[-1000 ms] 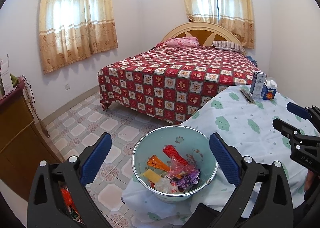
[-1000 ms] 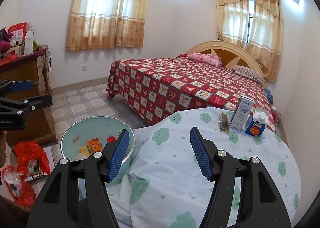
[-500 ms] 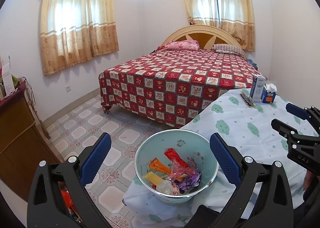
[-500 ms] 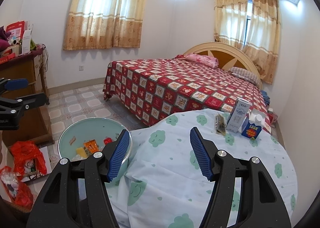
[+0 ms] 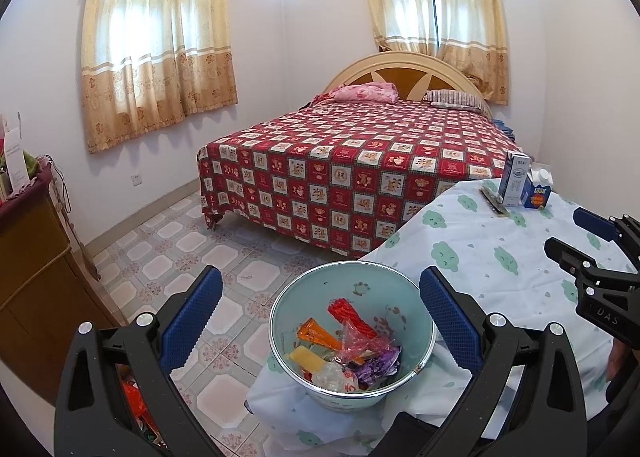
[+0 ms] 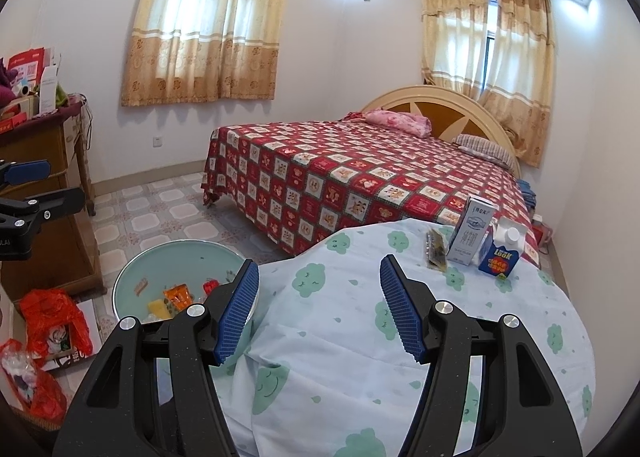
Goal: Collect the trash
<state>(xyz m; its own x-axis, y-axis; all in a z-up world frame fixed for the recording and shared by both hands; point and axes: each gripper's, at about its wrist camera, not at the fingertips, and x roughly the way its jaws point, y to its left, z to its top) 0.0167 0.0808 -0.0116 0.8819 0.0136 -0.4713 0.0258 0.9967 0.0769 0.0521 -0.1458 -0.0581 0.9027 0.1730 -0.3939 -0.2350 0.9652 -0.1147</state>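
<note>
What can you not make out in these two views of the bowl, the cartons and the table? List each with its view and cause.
- Bowl contents, right wrist view: partly hidden by the right gripper finger.
- Tall carton print, left wrist view: too small to read.
- Flat packet beside the cartons, both views: too small to identify.
- Table legs, both views: covered by the cloth.
- Red bags on the floor, right wrist view: contents unclear.
</note>
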